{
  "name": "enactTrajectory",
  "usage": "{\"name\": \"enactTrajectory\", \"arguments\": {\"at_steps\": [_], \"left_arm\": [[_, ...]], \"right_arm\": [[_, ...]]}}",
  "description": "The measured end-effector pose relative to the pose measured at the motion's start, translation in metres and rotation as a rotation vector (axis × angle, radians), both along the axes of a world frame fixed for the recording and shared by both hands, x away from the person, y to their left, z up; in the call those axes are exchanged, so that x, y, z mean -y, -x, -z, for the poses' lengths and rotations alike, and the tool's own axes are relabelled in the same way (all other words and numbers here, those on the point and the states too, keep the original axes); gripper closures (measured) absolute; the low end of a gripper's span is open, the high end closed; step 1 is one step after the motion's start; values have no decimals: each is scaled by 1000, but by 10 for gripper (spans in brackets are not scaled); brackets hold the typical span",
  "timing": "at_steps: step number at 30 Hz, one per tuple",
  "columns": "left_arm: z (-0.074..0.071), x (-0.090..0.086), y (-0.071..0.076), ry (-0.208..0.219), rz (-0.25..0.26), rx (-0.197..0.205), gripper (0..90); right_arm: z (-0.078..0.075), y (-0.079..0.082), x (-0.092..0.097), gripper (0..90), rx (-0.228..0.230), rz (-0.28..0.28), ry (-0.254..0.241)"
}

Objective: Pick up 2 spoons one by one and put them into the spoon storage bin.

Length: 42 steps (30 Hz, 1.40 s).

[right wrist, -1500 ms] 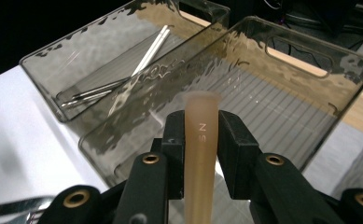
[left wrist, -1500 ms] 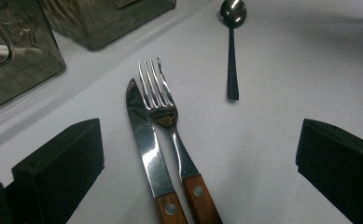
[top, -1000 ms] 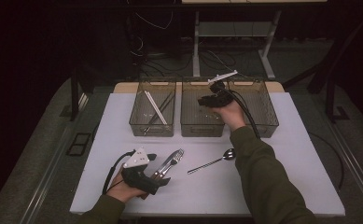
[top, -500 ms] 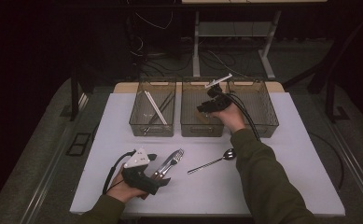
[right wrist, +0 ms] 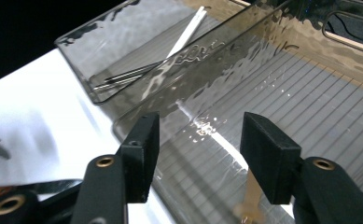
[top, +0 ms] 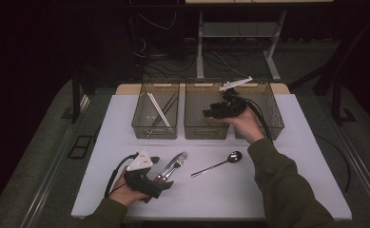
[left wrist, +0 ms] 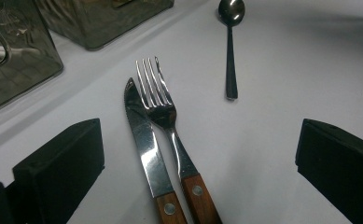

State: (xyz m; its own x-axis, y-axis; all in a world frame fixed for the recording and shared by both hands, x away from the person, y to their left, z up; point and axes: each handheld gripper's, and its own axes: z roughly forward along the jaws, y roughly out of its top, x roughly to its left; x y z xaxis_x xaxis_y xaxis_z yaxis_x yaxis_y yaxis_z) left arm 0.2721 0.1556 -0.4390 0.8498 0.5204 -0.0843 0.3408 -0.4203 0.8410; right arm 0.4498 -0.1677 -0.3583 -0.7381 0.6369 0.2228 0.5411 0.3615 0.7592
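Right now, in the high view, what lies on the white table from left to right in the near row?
Left gripper → knife → fork → spoon.

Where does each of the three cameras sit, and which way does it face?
High view: above the person's side, looking forward and down on the white table; both forearms, left gripper, right gripper.
Left gripper view: low between open jaws, facing knife, fork, spoon.
Right gripper view: over the middle bin, jaws just opening, nothing between them; the left bin lies beyond.
Shared: knife, fork, spoon and bins appear from above too.
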Motion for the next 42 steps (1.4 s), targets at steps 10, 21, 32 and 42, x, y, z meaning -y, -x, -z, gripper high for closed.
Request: {"name": "enactTrajectory", "arguments": {"at_steps": [10,21,32,42], "left_arm": [[0,-1,1,-2,-6,-2,0],[0,-1,0,-9,-6,-4,0],[0,-1,0,-17,-4,-3,0],[0,-1,0,-20,-4,-2,0]], "right_arm": [[-7,36,19,543,37,-17,6],[10,65,40,745,21,-18,65],[47,87,45,870,-23,-44,161],[70,85,36,898,-53,-50,262]]}}
